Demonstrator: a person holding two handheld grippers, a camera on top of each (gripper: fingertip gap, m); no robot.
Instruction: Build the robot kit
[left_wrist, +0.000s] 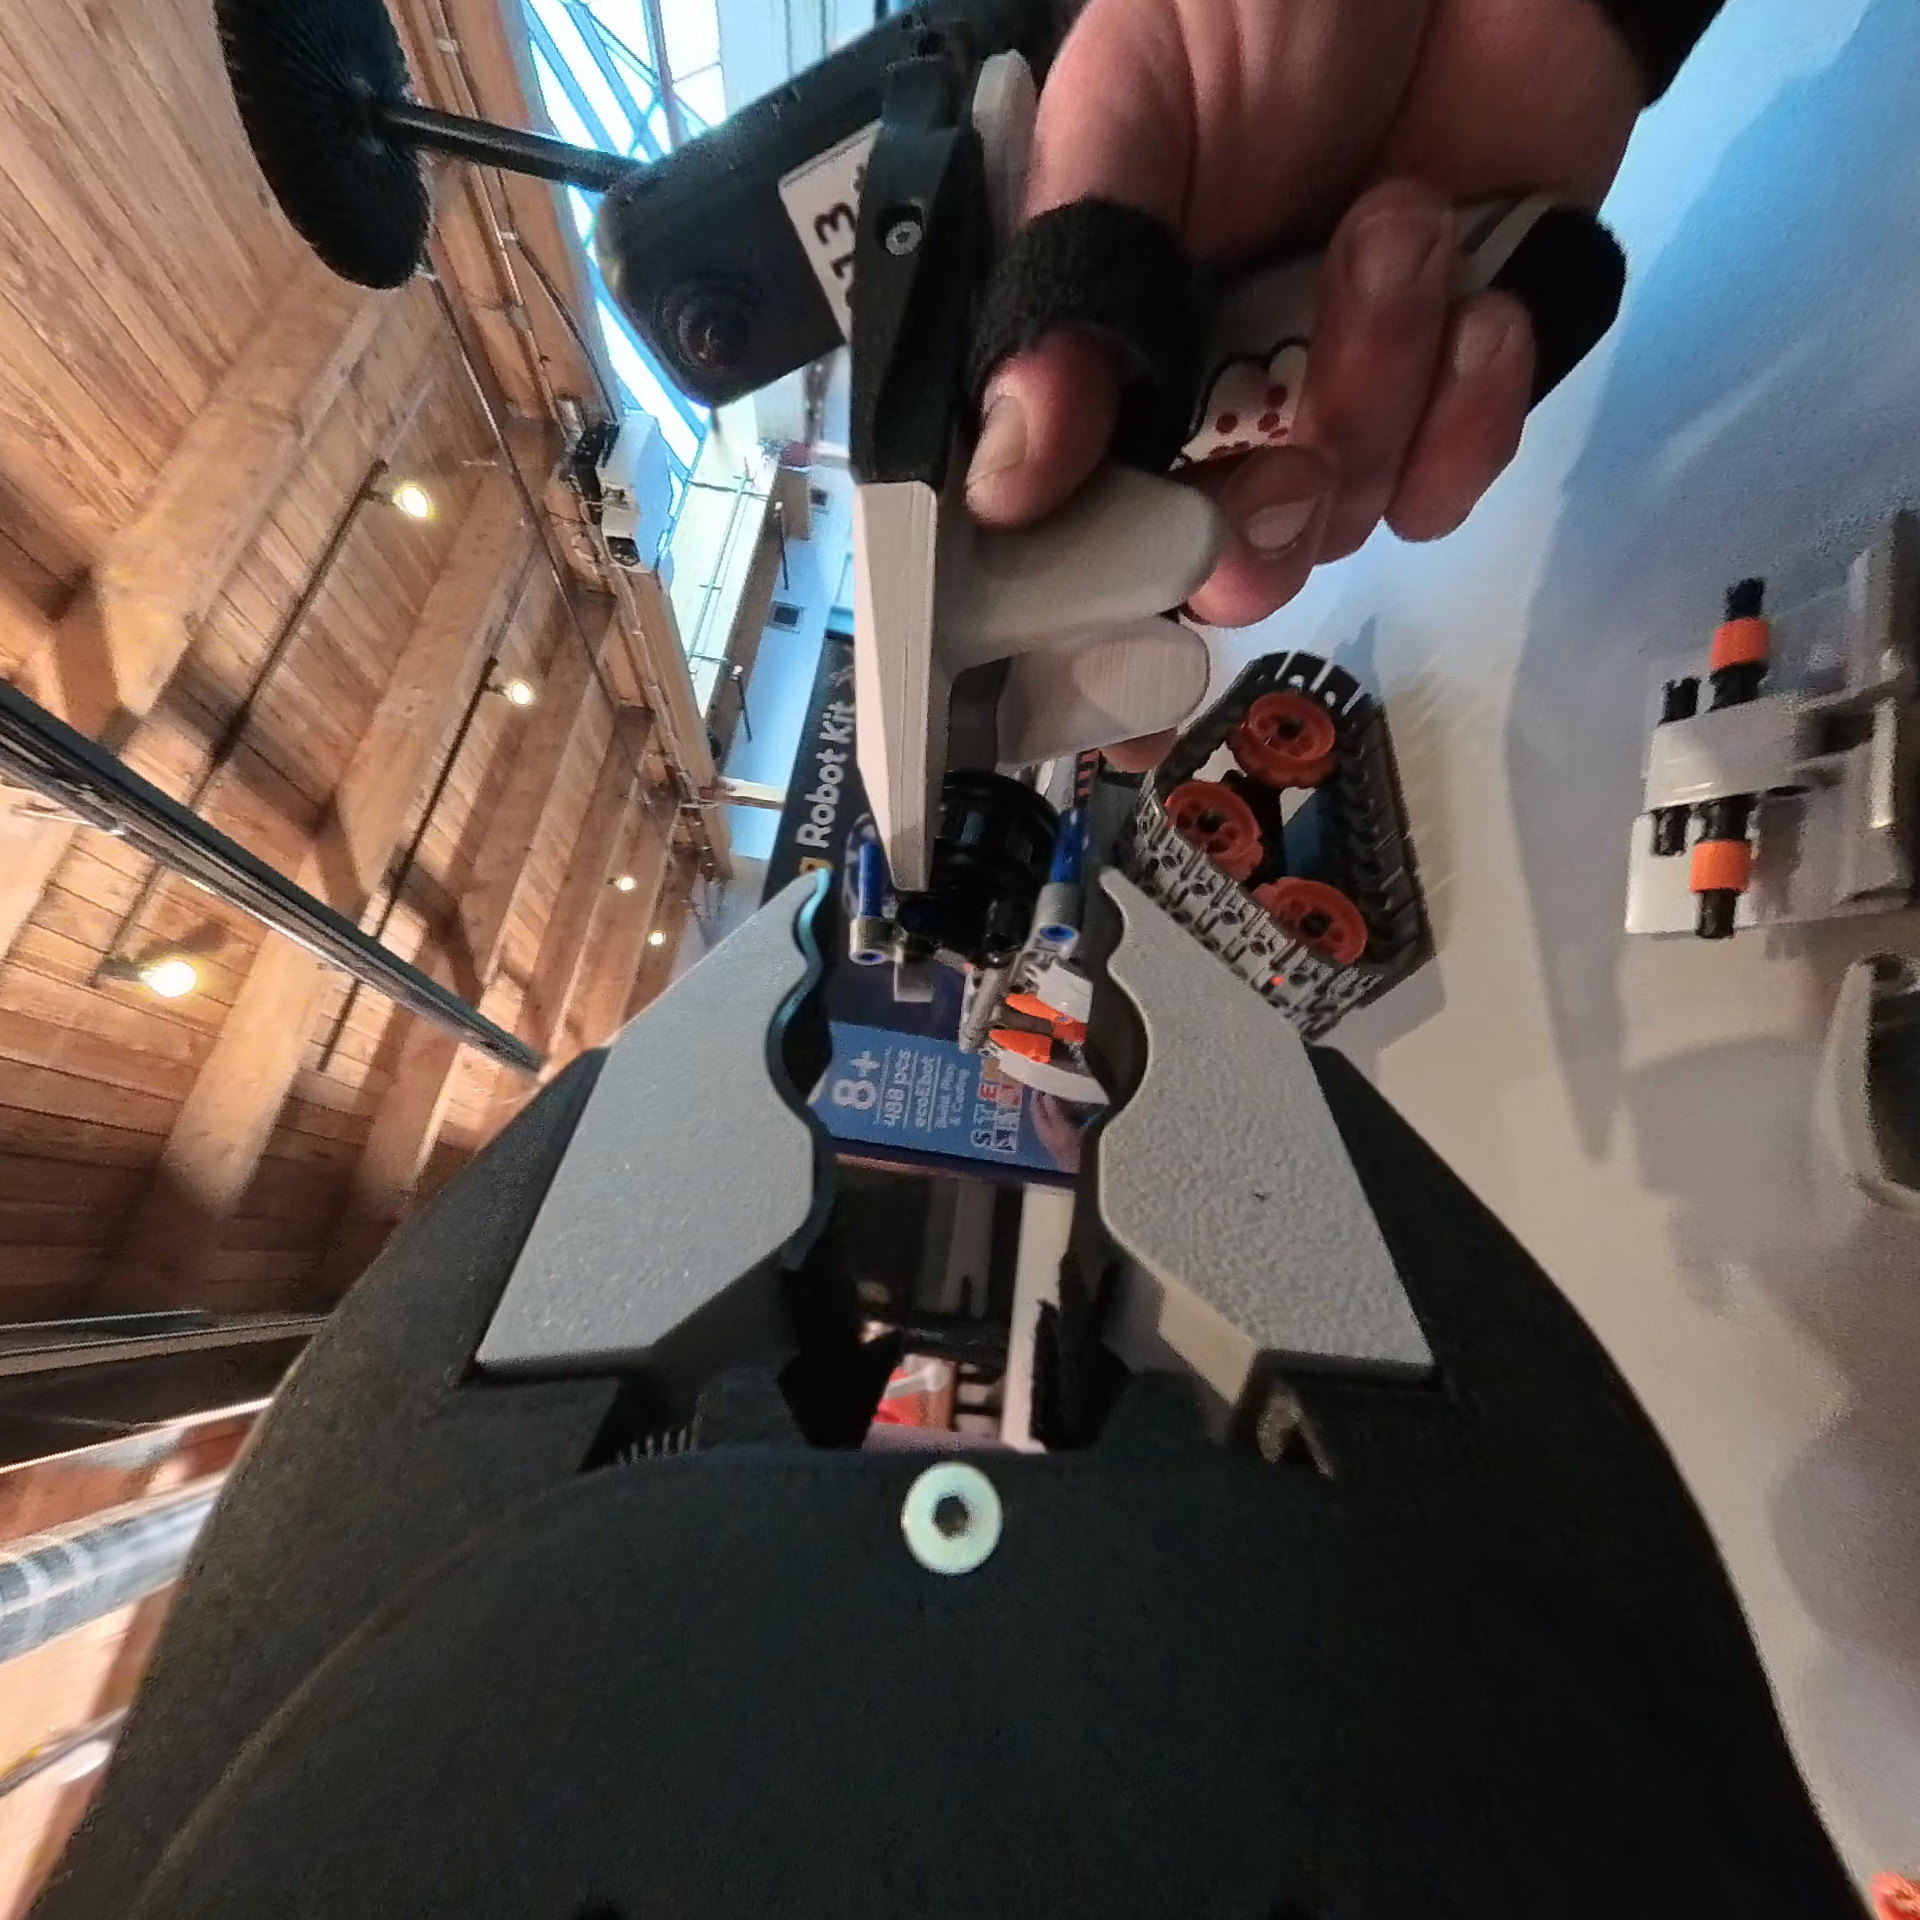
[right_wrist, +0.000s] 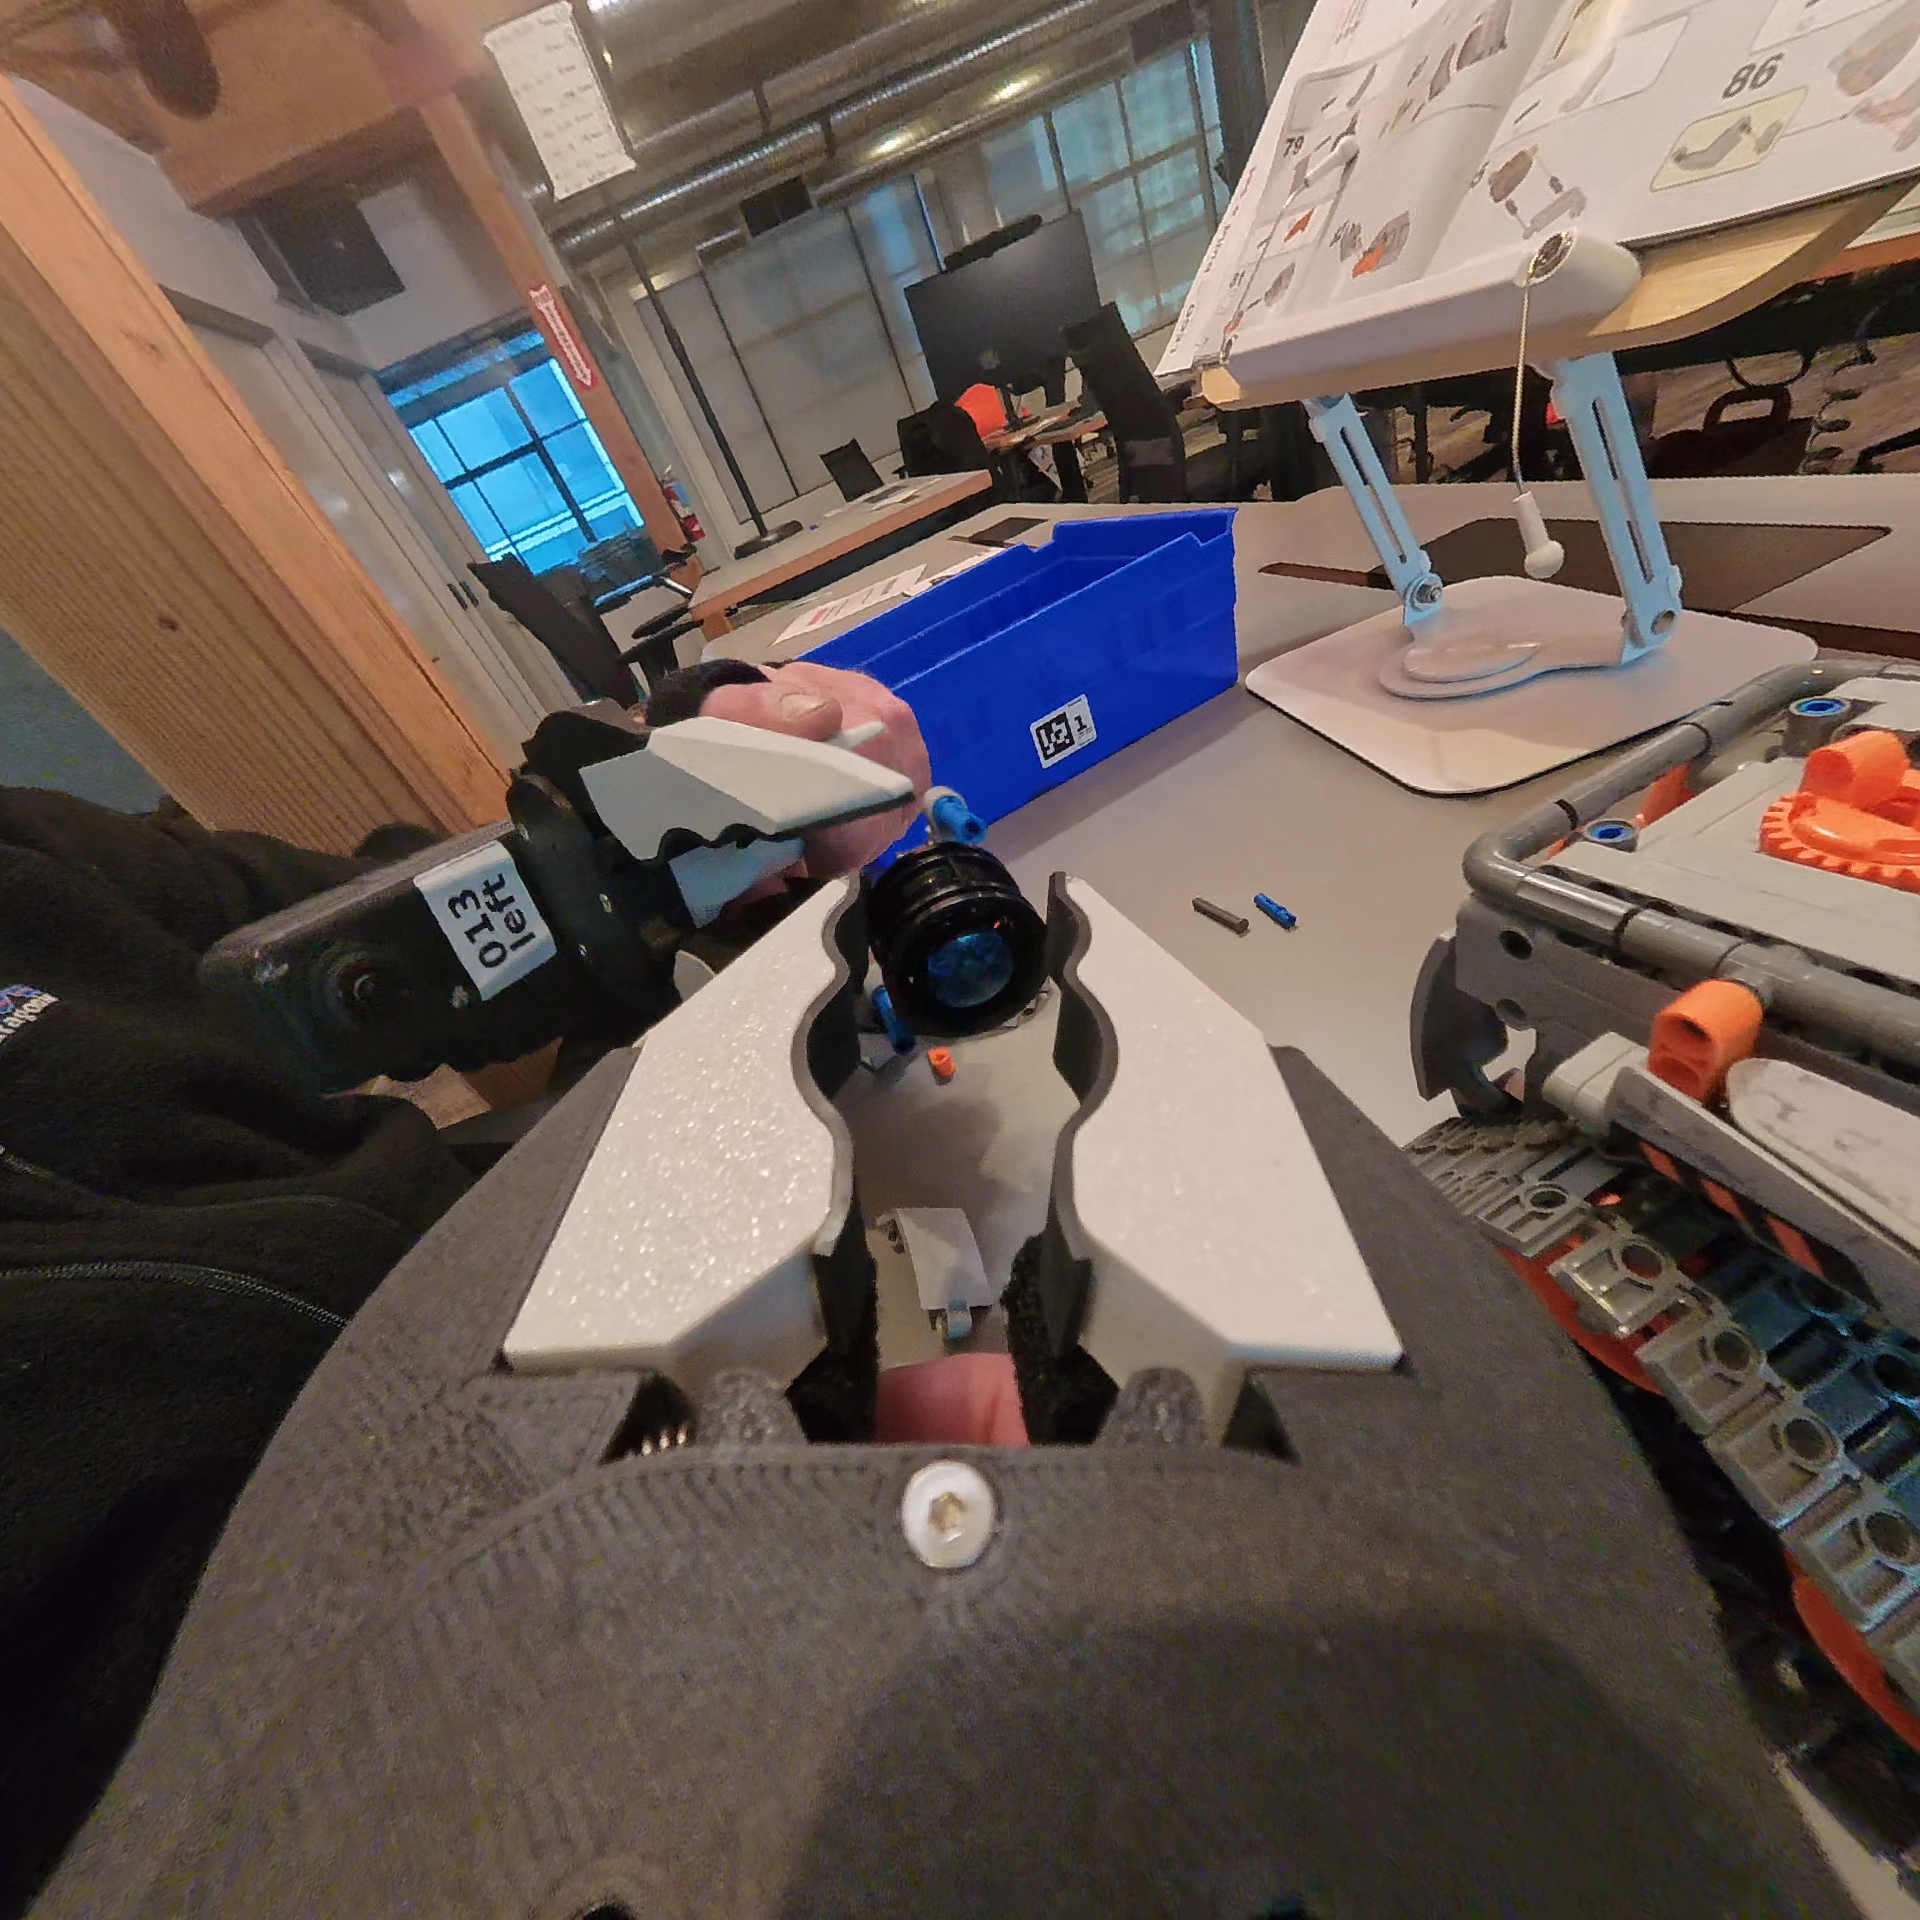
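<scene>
My right gripper (right_wrist: 956, 896) is shut on a black ribbed cylinder with a blue lens (right_wrist: 956, 956), held above the grey table (right_wrist: 1195, 821). The cylinder is part of a small assembly with grey connectors and blue pins (left_wrist: 1055, 914). My left gripper (left_wrist: 966, 906) closes on that assembly from the other side, its fingertips against the connectors. In the right wrist view the left gripper (right_wrist: 896, 805) comes in from the left, with a blue pin (right_wrist: 958, 816) at its tip. In the left wrist view the right gripper (left_wrist: 914, 878), held by a hand, comes down onto the cylinder (left_wrist: 987, 842).
A tracked grey and orange model vehicle (right_wrist: 1662, 1039) stands at the right; its track shows in the left wrist view (left_wrist: 1288, 831). A blue bin (right_wrist: 1039, 644) and a booklet on a white stand (right_wrist: 1507, 686) are behind. Loose black (right_wrist: 1219, 914) and blue (right_wrist: 1274, 910) pins lie on the table. My two grippers' fingertips are within a few centimetres of each other.
</scene>
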